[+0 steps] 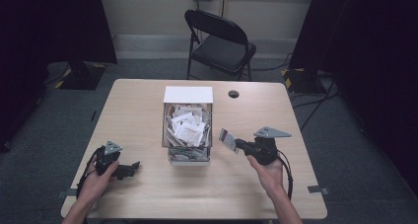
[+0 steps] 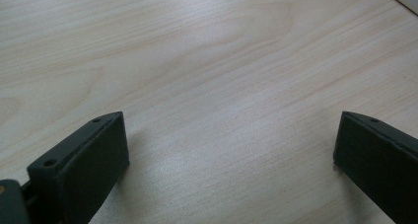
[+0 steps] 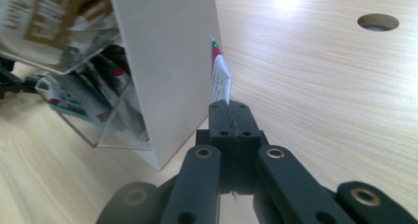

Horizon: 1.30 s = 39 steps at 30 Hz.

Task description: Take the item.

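Note:
A clear-walled box (image 1: 188, 123) with a white back panel stands in the middle of the table, full of small paper sachets (image 1: 189, 128). My right gripper (image 1: 236, 144) is just right of the box, shut on one white sachet (image 1: 227, 138) with red and green print. In the right gripper view the sachet (image 3: 219, 78) sticks up edge-on from the closed jaws, close to the box's white side wall (image 3: 167, 61). My left gripper (image 1: 132, 168) rests low at the table's front left, open, with bare wood between its fingers (image 2: 88, 160).
The light wooden table (image 1: 148, 194) has a round cable hole (image 1: 233, 93) behind the box. A black folding chair (image 1: 219, 41) stands beyond the far edge. Dark curtains and stands flank the room; cables trail on the floor at right.

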Motion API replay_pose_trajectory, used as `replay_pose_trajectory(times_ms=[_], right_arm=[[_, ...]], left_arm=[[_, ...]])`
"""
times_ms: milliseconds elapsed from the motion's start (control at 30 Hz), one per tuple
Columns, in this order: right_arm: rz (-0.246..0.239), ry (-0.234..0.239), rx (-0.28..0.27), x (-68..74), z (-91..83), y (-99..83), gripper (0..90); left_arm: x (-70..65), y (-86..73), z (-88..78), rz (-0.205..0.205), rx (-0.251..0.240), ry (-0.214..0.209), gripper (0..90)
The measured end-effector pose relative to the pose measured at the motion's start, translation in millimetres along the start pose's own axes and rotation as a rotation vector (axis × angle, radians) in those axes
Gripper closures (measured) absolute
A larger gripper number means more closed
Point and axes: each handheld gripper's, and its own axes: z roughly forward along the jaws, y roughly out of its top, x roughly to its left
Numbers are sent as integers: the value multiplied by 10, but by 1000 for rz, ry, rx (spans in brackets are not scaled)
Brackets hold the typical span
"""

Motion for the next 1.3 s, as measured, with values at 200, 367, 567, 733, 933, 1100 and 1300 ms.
replay_pose_trajectory(times_ms=[200, 367, 567, 733, 933, 1100, 1300], right_arm=[[6, -12, 27, -66, 118, -5, 900], [17, -20, 47, -117, 204, -25, 900], [46, -19, 75, -203, 309, -96, 898], [61, -19, 93, -252, 372, -161, 896], [64, -46, 103, -333, 380, -167, 891], [78, -71, 118, -422, 397, -205, 892], [69, -102, 140, -474, 448, -232, 887]], left_arm=[[1, 0, -1, 2, 1, 0, 0], [-1, 0, 1, -1, 0, 0, 0], [-1, 0, 0, 0, 0, 0, 0], [-1, 0, 1, -2, -1, -1, 0], [0, 0, 0, 0, 0, 1, 0], [-1, 0, 0, -1, 0, 0, 0], [0, 0, -1, 1, 1, 0, 0]])
